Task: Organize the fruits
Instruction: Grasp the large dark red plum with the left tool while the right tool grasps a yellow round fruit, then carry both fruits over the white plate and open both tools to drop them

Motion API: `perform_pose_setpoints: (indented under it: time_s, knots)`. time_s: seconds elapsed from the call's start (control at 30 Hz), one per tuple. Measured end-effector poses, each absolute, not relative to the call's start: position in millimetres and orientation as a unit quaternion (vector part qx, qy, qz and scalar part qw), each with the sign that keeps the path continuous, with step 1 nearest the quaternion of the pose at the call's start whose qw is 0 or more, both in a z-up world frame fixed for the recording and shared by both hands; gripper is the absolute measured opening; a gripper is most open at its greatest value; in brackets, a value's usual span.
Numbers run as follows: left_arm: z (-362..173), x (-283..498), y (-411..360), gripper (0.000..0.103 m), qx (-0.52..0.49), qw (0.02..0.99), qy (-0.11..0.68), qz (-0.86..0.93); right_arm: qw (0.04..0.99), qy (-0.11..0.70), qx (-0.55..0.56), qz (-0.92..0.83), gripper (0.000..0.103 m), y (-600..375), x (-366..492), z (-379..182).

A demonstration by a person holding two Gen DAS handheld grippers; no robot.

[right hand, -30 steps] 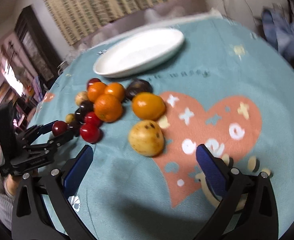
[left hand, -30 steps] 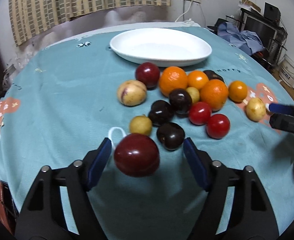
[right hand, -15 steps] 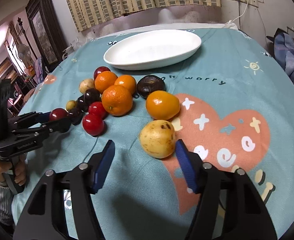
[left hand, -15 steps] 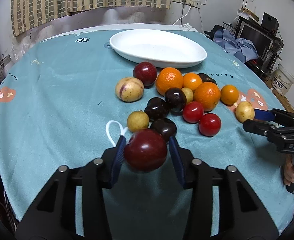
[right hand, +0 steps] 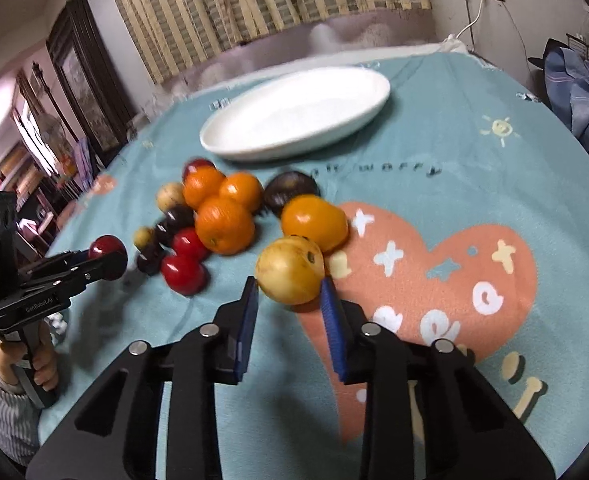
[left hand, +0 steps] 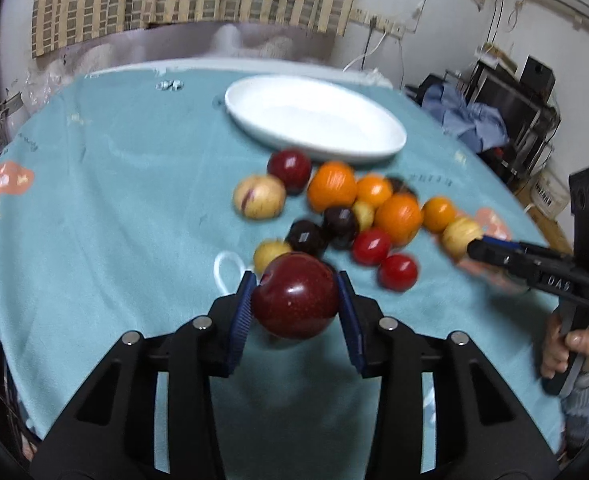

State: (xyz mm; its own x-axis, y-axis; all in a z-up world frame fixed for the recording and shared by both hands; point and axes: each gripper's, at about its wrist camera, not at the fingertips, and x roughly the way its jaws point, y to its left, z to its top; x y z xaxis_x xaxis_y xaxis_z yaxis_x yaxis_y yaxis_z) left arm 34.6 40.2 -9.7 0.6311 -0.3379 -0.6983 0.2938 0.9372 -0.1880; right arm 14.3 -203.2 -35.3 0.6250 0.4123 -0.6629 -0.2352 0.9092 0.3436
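The left gripper clamps a red plum, lifted ahead of the fruit pile. Only the right view shows the right gripper pinching a yellow fruit; white plate beyond.

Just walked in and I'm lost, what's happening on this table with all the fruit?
A person is sorting fruit with a gripper in each hand. The left gripper is shut on a dark red plum and holds it just off the teal cloth. The right gripper has its pads either side of a yellow fruit at the edge of the pile, seemingly gripping it. The white plate beyond the pile holds nothing so far; the oranges and other fruit sit loose on the cloth.
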Motion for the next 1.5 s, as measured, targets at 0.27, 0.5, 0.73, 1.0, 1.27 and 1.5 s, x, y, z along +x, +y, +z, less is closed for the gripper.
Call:
perform_pose_setpoints:
  time_s: [0.27, 0.5, 0.73, 1.0, 1.27, 1.5]
  knots:
    - [16, 72, 9, 0.041, -0.027, 0.907, 0.372, -0.196, 0.887, 0.419, 0.055, 0.187, 0.051, -184, 27, -29]
    - [11, 83, 7, 0.041, -0.034, 0.901, 0.384, -0.2, 0.876, 0.434, 0.047, 0.205, 0.045, -172, 34, -51]
    - [15, 100, -4, 0.041, -0.029, 0.9, 0.385, -0.203, 0.887, 0.41, 0.054, 0.204, 0.036, -174, 34, -34]
    - [21, 160, -26, 0.041, -0.034, 0.899, 0.39, -0.194, 0.91, 0.366, 0.107, 0.162, 0.036, -183, 116, 7]
    - [-7, 194, -31, 0.053, -0.04, 0.89, 0.415, -0.185, 0.902, 0.386, 0.134, 0.138, 0.037, -180, 176, -15]
    - [2, 191, -19, 0.065, -0.062, 0.896, 0.399, -0.185, 0.918, 0.343, 0.154, 0.13, 0.077, -197, 166, 0]
